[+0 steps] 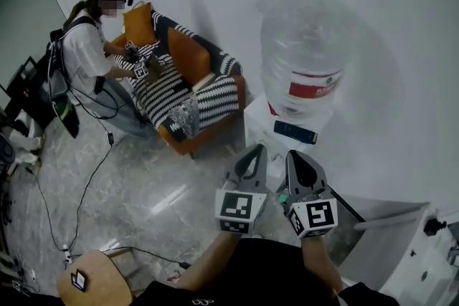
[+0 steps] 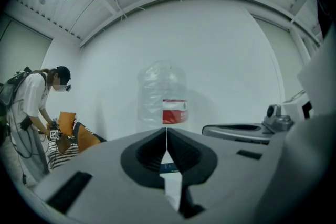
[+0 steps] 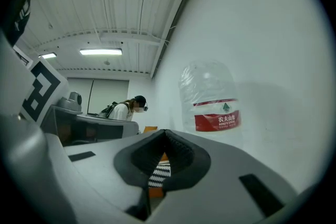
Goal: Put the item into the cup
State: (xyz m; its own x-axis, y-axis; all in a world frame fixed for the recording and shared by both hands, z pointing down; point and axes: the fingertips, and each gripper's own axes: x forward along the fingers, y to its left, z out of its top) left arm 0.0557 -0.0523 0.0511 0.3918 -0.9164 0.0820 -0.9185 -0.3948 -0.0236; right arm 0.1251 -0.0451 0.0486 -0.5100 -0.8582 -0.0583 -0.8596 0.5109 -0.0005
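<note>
No cup and no loose item for it show in any view. My left gripper [image 1: 252, 151] and right gripper [image 1: 297, 155] are held up side by side in front of the person's body, pointing at the wall. In the left gripper view the jaws [image 2: 166, 136] are closed tip to tip with nothing between them. The right gripper [image 3: 165, 137] is likewise shut and empty. Each gripper appears at the edge of the other's view: the right one [image 2: 247, 131] and the left one [image 3: 89, 124].
A large water bottle [image 1: 305, 54] with a red label stands on a white stand [image 1: 264, 127], with a dark flat device [image 1: 295, 132] beside it. Another person [image 1: 90, 46] bends over an orange sofa [image 1: 188, 93] with a striped cover. Cables [image 1: 79, 204] cross the floor; a wooden stool [image 1: 97, 283] is near.
</note>
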